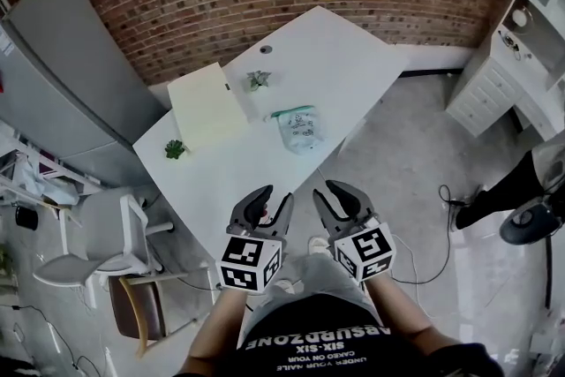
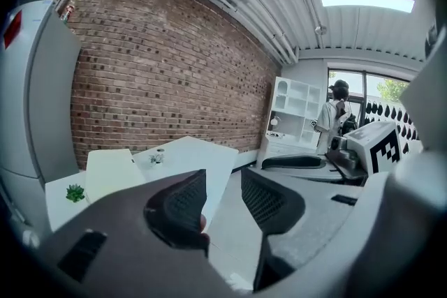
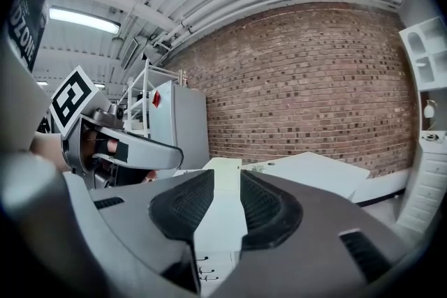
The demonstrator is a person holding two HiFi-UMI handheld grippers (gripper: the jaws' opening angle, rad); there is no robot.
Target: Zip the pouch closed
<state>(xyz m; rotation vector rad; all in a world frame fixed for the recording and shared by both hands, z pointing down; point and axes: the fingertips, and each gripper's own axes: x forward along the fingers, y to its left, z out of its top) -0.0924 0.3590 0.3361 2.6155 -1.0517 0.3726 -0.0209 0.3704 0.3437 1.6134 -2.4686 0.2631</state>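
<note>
The fingers (image 2: 180,204) of the left gripper (image 2: 223,178) are standing apart with nothing between them, only floor and the table edge showing through the gap. The right gripper (image 3: 227,178) is likewise gaping open and gripping nothing, its dark ribbed pads framing a strip of white table (image 1: 353,57).

In the head view both grippers are being held out side by side in front of the person's chest, forearms (image 1: 399,306) reaching forward, jaws pointing toward the table and tipping slightly downward. They are hovering over the near corner of the table, touching nothing.

The pouch (image 1: 298,128), clear with a green strip along its top, is lying on the table well ahead of the grippers, just right of a pale yellow board (image 1: 205,106). Only the head view is showing it; neither gripper view is making it out.

The left gripper view is adding a person (image 2: 334,118) standing by a window beside white shelves (image 2: 293,105). The right gripper view is showing a grey cabinet (image 3: 178,123) against the brick wall (image 3: 314,80).
</note>
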